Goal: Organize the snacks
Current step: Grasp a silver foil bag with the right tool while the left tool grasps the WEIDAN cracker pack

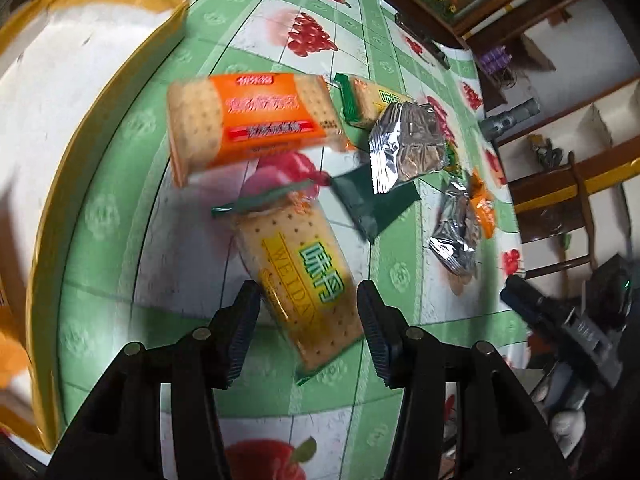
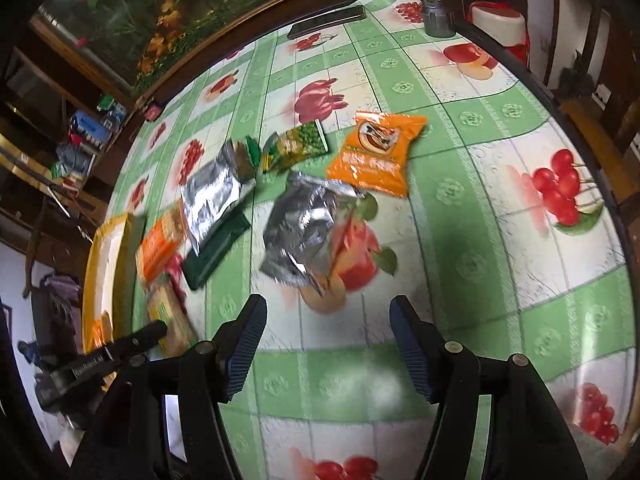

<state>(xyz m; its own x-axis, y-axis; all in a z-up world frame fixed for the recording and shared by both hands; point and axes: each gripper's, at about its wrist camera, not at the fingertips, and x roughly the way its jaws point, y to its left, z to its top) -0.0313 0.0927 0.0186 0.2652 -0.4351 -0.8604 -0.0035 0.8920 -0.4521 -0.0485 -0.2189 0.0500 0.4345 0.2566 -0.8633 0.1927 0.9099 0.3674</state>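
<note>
Here, from the left wrist, the left gripper [image 1: 308,320] hangs released, jaws wide, straddling the near end of the green-lettered cracker pack [image 1: 298,284], whose long axis runs away toward the orange cracker pack [image 1: 252,120]; the yellow-rimmed tray [image 1: 80,92] lies left of it on the fruit-print tablecloth [image 1: 400,344]. From the right wrist, the right gripper [image 2: 328,336] is likewise spread and empty, just short of the crumpled silver packet [image 2: 304,228], in a cluttered room with dark wooden shelves.

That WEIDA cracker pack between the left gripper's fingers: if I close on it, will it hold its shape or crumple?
The WEIDA cracker pack looks like a flat stack of crackers, so it should stay fairly stiff, though the crackers may crack under a hard squeeze. Its glossy film wrapper probably slips on the pads. The left gripper is open around it; close gently.
</note>
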